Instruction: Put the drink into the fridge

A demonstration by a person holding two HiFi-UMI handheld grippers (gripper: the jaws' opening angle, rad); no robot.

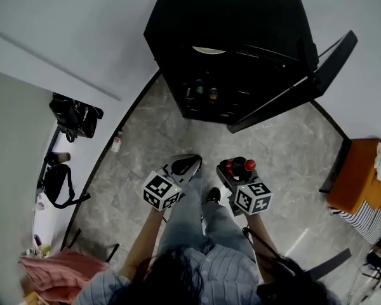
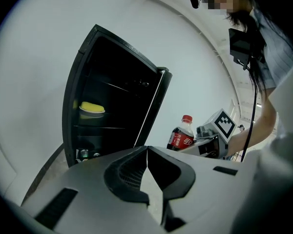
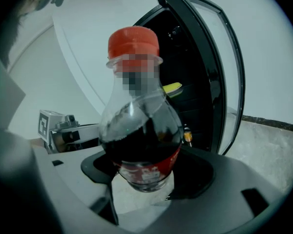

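A cola bottle (image 3: pixel 139 126) with a red cap and red label stands upright between the jaws of my right gripper (image 3: pixel 146 179), which is shut on it. In the head view the bottle (image 1: pixel 240 167) sits just ahead of the right gripper (image 1: pixel 236 173), and the left gripper view shows the bottle (image 2: pixel 181 136) to its right. My left gripper (image 2: pixel 147 155) is shut with nothing in it, and in the head view the left gripper (image 1: pixel 185 165) is level with the right. The black fridge (image 1: pixel 232 49) stands ahead, its door (image 1: pixel 292 94) swung open to the right.
Inside the fridge a yellow-lidded bowl (image 2: pixel 92 109) rests on a shelf and small cans (image 1: pixel 206 93) stand lower down. A black bag (image 1: pixel 75 116) and a white bottle (image 1: pixel 117 143) lie by the left wall. An orange seat (image 1: pixel 359 176) is at the right.
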